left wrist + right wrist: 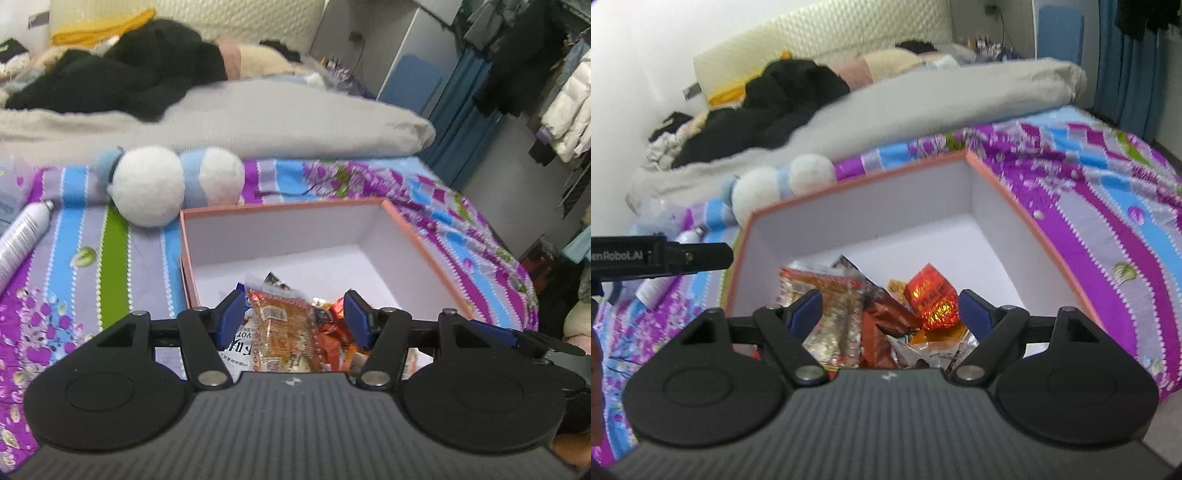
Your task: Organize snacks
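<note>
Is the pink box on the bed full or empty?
Partly full: snack packets cover the near end of the box, the far floor is bare.

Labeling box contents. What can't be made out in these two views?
- Near end of box, both views: hidden behind each hand-held gripper body.
- Snacks count: overlapping pile, lower part covered.
- Wrapper print: blurred, partly covered.
- Spray can, left view: cut by left edge.
- Bedding clutter: motion-blurred.

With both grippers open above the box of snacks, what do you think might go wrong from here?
1. The snack packets lie heaped at the near end of the pink box; a closing left gripper may catch several at once.
2. The right gripper hangs over the same heap, so the two could collide.
</note>
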A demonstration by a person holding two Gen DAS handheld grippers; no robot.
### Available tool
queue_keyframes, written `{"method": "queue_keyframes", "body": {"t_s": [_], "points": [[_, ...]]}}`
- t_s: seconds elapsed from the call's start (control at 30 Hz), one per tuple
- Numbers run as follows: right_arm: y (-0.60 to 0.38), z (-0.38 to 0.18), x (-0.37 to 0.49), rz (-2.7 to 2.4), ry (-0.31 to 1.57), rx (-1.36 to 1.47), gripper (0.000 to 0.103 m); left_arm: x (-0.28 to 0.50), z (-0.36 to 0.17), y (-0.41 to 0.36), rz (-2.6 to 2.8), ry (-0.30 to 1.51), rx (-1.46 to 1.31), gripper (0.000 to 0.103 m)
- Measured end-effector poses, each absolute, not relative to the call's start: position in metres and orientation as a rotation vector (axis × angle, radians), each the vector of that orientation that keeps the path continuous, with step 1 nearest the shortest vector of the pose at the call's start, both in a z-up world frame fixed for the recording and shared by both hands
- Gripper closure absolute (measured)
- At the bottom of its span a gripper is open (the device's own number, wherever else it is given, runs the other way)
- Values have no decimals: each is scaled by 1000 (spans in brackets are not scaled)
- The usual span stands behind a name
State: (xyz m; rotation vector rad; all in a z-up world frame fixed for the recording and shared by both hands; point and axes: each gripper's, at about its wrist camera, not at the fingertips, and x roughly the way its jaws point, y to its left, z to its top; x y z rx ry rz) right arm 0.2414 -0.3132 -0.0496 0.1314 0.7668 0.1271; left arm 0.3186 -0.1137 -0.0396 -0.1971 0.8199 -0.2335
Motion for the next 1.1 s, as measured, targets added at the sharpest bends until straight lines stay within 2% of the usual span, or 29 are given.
{"method": "queue_keyframes", "body": {"t_s": [0.17, 0.33, 0.5, 1.1], "points": [[-310, -16, 210, 134, 704, 132, 21, 280, -1, -110, -246, 756, -188, 38], [-308, 12, 176, 136, 642, 134, 21, 239, 30, -108, -260, 699, -167, 30], [-305, 31, 139, 128, 588, 150, 21, 193, 50, -100, -275, 655, -149, 28], [-277, 41, 36, 141, 509, 178, 21, 74, 64, -70, -285, 581, -112, 28]]}}
